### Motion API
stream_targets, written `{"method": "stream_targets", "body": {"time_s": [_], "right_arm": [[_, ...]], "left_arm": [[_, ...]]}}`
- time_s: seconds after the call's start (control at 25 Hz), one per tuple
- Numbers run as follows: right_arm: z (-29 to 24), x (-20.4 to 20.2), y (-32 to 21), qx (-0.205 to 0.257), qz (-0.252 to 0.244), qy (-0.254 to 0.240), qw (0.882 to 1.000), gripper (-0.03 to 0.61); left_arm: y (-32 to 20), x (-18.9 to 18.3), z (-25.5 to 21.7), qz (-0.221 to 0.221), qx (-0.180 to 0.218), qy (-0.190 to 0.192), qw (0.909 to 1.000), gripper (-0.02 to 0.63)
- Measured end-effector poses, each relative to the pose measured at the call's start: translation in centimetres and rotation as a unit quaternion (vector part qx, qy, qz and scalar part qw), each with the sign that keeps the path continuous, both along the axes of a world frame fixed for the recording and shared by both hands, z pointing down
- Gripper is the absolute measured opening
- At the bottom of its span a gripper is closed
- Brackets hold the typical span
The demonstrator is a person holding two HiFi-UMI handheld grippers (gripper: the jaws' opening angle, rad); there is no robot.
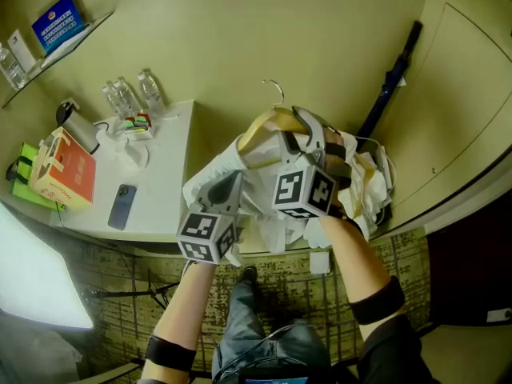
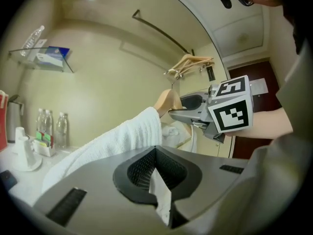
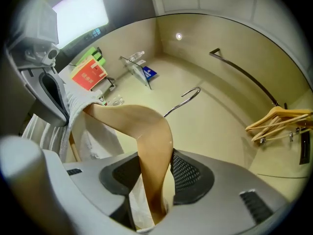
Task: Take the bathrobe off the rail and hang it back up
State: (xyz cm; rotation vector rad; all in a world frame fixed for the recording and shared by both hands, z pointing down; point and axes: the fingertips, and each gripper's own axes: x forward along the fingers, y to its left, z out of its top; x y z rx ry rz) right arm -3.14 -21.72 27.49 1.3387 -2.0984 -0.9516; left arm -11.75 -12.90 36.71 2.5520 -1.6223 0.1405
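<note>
Off the rail point(image 2: 161, 32), the white bathrobe point(image 2: 115, 141) hangs on a wooden hanger point(image 3: 146, 126) clamped by the right gripper point(image 3: 160, 173), while the left gripper point(image 2: 156, 174) pinches only 1 cloth fold, which could slip free.

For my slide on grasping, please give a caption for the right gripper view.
Right gripper clamps the wooden hanger, the bathrobe draped on its far end, wall rail beyond.

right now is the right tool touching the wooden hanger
Touching. The right gripper view shows the right tool clamped on the wooden hanger, its pads pressing the hanger's arm from both sides.
</note>
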Motion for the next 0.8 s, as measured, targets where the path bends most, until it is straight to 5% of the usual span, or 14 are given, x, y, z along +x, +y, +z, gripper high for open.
{"method": "stream_targets", "body": {"time_s": [0.44,0.8], "right_arm": [[18.8,1.4,-2.6,-0.109,0.028,0.001,0.994,0.198],[36.7,2.9,-4.6,-0.21,0.053,-0.009,0.976,0.198]], "left_arm": [[-2.3,0.4,17.0,0.007,-0.098,-0.014,0.9951,0.001],[-4.5,0.8,32.1,0.033,-0.172,-0.027,0.9842,0.001]]}}
